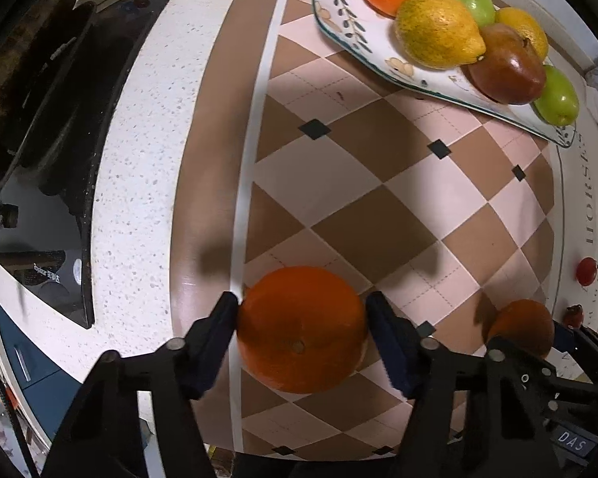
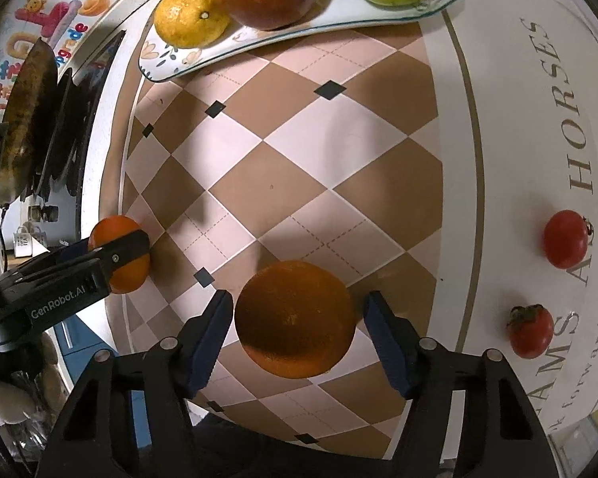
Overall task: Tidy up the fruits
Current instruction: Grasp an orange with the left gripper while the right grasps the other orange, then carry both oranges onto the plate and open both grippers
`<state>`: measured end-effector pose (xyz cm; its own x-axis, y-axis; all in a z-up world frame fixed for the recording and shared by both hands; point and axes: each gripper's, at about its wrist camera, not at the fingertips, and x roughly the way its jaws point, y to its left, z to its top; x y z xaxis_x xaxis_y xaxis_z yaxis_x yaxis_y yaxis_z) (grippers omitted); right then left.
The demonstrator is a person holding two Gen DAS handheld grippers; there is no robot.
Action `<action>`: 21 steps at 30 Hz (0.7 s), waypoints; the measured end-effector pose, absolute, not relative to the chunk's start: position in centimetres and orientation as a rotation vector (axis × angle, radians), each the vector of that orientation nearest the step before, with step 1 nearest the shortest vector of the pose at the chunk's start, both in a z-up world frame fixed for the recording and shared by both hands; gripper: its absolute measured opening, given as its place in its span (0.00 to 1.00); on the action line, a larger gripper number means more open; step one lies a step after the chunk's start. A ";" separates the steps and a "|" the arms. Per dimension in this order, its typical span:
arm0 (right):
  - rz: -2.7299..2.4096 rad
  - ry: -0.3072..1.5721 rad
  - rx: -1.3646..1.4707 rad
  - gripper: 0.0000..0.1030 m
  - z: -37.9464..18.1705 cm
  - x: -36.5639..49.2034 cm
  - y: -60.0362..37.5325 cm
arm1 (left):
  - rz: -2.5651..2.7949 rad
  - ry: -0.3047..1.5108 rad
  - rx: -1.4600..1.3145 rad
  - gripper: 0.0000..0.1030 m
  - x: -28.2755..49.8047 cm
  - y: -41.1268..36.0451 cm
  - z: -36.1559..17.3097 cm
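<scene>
My left gripper (image 1: 302, 312) is shut on an orange (image 1: 301, 328) just above the checkered mat; both pads touch its sides. It shows in the right wrist view (image 2: 119, 253) at the left. My right gripper (image 2: 299, 318) is open around a second orange (image 2: 295, 318) lying on the mat, with small gaps on both sides; that orange shows in the left wrist view (image 1: 522, 326). A patterned plate (image 1: 347, 24) at the far side holds an orange, a lemon, green apples and a dark red fruit (image 1: 506, 65).
Two small red fruits (image 2: 565, 239) (image 2: 531, 330) lie on the white lettered mat at the right. A black stove (image 1: 52, 127) with a dark pan is on the white speckled counter at the left. The checkered mat (image 2: 299, 151) spans the middle.
</scene>
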<state>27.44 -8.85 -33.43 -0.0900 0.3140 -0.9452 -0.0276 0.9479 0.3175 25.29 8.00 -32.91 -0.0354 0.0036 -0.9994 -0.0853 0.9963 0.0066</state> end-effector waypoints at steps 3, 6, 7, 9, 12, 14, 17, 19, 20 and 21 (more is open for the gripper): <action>0.292 1.635 0.201 0.62 -33.5 27.6 -8.4 | 0.072 1.600 -0.067 0.61 25.4 8.2 -32.6; 0.294 1.633 0.174 0.57 -33.4 27.9 -8.2 | 0.077 1.592 -0.063 0.61 25.5 8.0 -32.5; 0.295 1.632 0.170 0.57 -33.4 27.9 -8.1 | 0.079 1.590 -0.065 0.60 25.4 8.0 -32.5; 0.297 1.627 0.162 0.57 -33.4 28.0 -8.0 | 0.078 1.590 -0.068 0.60 25.5 8.2 -32.5; 0.300 1.624 0.161 0.57 -33.3 28.0 -8.0 | 0.069 1.593 -0.094 0.60 25.5 8.4 -32.3; 0.305 1.620 0.168 0.57 -33.2 28.1 -8.1 | 0.059 1.594 -0.105 0.60 25.5 8.5 -32.1; 0.310 1.602 0.193 0.57 -32.5 28.2 -8.9 | 0.039 1.582 -0.128 0.60 25.9 8.3 -31.2; 0.313 1.583 0.213 0.56 -31.7 28.5 -9.4 | 0.018 1.563 -0.159 0.60 26.5 8.3 -30.0; 0.314 1.571 0.231 0.56 -31.1 28.9 -9.8 | 0.005 1.548 -0.175 0.60 26.9 8.2 -29.0; 0.315 1.558 0.250 0.56 -30.5 29.3 -10.1 | -0.007 1.533 -0.189 0.60 27.4 8.2 -28.2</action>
